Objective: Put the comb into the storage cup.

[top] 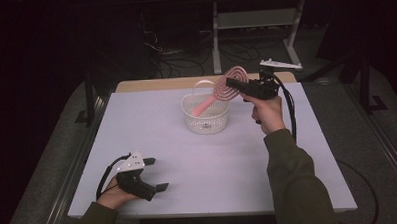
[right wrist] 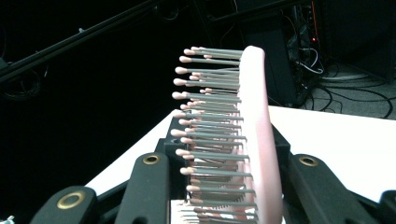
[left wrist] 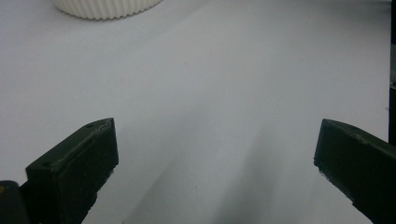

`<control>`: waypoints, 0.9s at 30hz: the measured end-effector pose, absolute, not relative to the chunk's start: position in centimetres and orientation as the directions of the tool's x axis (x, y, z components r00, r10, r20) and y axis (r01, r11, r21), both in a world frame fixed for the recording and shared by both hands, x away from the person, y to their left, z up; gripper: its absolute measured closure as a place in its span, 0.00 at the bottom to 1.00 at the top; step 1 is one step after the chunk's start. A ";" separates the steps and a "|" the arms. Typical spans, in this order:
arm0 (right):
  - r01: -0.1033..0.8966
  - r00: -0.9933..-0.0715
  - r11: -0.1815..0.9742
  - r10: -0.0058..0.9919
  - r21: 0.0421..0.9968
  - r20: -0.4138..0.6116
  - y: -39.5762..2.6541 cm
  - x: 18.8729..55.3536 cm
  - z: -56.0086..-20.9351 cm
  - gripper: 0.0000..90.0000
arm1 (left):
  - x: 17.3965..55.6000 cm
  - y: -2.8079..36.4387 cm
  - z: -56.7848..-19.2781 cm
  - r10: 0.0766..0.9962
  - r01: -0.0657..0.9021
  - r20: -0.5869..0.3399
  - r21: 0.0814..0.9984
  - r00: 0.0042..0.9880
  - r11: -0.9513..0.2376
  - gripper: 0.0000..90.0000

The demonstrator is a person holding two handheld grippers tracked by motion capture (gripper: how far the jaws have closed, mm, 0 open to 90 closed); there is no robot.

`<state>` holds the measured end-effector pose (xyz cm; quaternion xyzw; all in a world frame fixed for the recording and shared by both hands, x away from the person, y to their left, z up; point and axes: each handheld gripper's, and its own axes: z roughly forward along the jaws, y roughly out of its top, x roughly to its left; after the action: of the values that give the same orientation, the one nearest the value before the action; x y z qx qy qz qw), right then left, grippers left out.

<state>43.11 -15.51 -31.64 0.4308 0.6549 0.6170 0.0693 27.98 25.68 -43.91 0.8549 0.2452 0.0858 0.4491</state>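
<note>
Right gripper [top: 234,83], far right over the table [top: 289,179]: clamped on the head of a pink hairbrush [top: 225,88], bristles between the jaws in the right gripper view, handle slanting down into the white basket [top: 207,120] at the far middle. Left gripper [top: 156,173], near left, resting low: spread wide, nothing between, touching nothing but bare tabletop.

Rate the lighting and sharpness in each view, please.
High view: table lit evenly, surroundings nearly black, slightly soft. Left gripper view: bright tabletop, faint soft shadows, left gripper close and a little blurred, basket cropped at the top edge. Right gripper view: hairbrush bristles sharp, dark background, table corner overexposed.
</note>
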 end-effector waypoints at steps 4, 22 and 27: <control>0.481 -0.618 -0.129 0.652 0.867 0.440 -15.1 43.4 -32.2 0.70 | 28.0 25.7 -43.9 0.495 0.341 -0.073 0.809 0.866 -0.478 0.00; 0.517 -0.581 -0.136 0.669 0.845 0.463 -13.7 44.5 -34.9 0.70 | 27.9 25.6 -44.0 0.492 0.341 -0.071 0.805 0.868 -0.486 0.00; 0.526 -0.575 -0.135 0.671 0.840 0.468 -13.2 44.8 -35.5 0.70 | 27.9 25.6 -44.0 0.489 0.339 -0.069 0.803 0.870 -0.490 0.00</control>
<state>44.85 -13.17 -35.54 0.4569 0.6549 0.5989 0.0608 27.92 25.59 -44.01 0.8591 0.2409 0.0841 0.4436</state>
